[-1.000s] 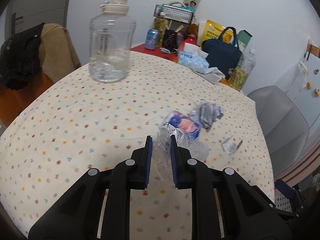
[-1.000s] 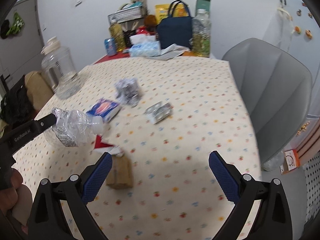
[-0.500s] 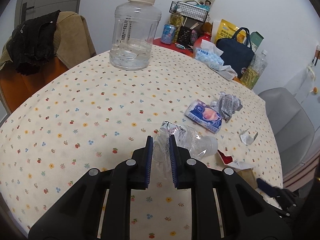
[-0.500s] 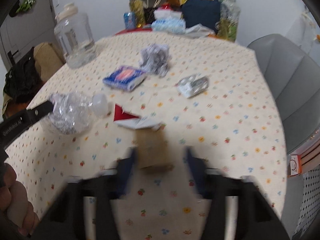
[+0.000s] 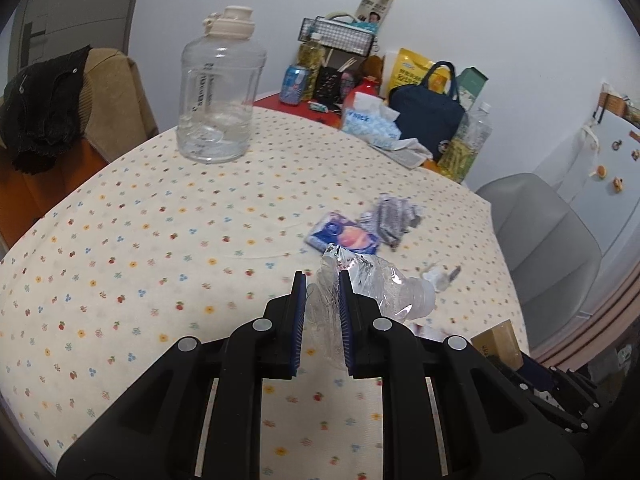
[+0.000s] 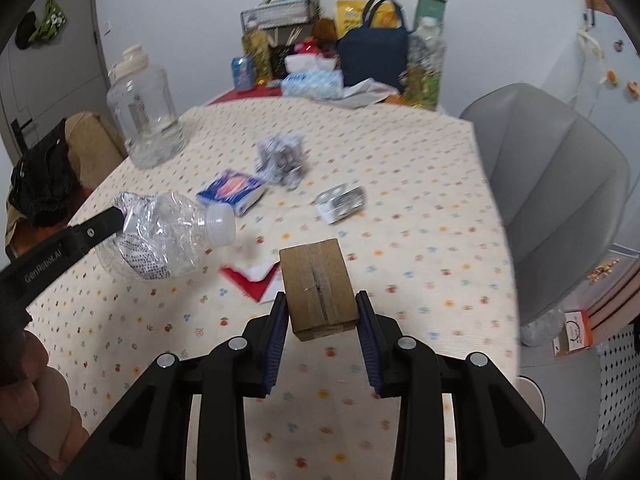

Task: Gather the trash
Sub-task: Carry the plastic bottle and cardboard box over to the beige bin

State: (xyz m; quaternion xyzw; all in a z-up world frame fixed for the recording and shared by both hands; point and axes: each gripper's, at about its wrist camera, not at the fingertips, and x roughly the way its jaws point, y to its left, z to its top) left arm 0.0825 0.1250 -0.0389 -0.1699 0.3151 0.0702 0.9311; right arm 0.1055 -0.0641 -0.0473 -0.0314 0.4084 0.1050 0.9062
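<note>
While both grippers carry a load above the table (image 6: 420,208), the left gripper (image 5: 322,308) is clamped on the crumpled base of a crushed plastic bottle (image 5: 372,280), whose capped neck juts out to the right, and the right gripper (image 6: 322,328) is closed on a small cardboard box (image 6: 318,288) gripped only along its near lower part. Still lying on the patterned cloth are a red-and-white wrapper (image 6: 254,276) just below the bottle, a blue packet (image 6: 234,190), a ball of crumpled paper (image 6: 282,158) and a blister pack (image 6: 340,202). No bin is visible in either view, so where the trash must go cannot be told.

Risks, as judged from this arrangement:
1. The bottle is thin and yielding; its walls may collapse further under the pads, and the overhanging neck may swing it out of the grip during a fast turn.
2. The box is pinched low, with most of its body ahead of the pads, so a jolt may pivot it forward and drop it.
3. With both grippers occupied, reaching for the remaining pieces would require releasing something first.
4. The large water jug (image 5: 220,92) stands well apart, yet a wide sweep toward it could knock it
</note>
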